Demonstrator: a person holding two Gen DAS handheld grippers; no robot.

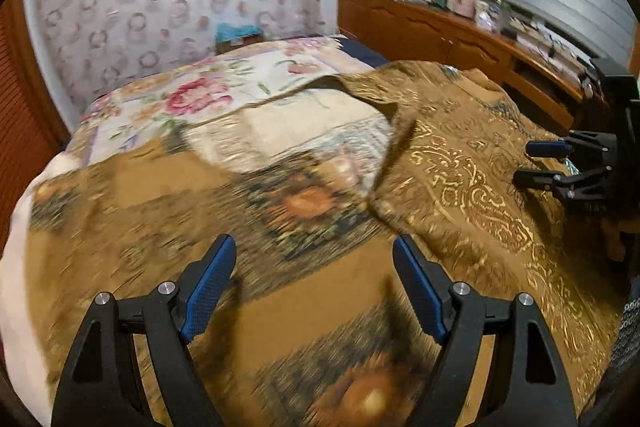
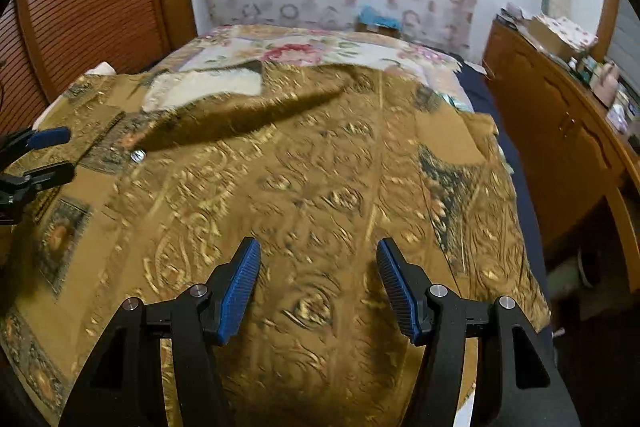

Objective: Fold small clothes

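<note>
**Left wrist view: both jaws empty over the brown garment, edges hard to find**

Left wrist view shows my left gripper (image 1: 314, 255) with its jaws spread wide and nothing between them, hovering over the patterned bedspread (image 1: 168, 211). My right gripper (image 2: 318, 259) is likewise released, its jaws apart above the brown garment with gold scrollwork (image 2: 320, 167), which lies spread across the bed, mostly on the right half, one flap turned up toward the far side.

My main worry is grabbing the wrong layer. Garment and bedspread share the same brown and gold tones, so if I close the left jaws near the seam where they meet, I may well pinch the bedspread along with the cloth, or instead of it, and drag the whole cover. The raised flap could also flop back unevenly if I pull from one side only, leaving a crooked fold. A small round shiny object (image 2: 138, 155) sits on the cloth near the left side; I judge it could snag or get folded inside.

Both pictures are smeared by motion blur, so hems and sleeves are hard to trace. The garment's near edge is cut off behind my own jaws, and I cannot tell what sort of garment it is.
</note>
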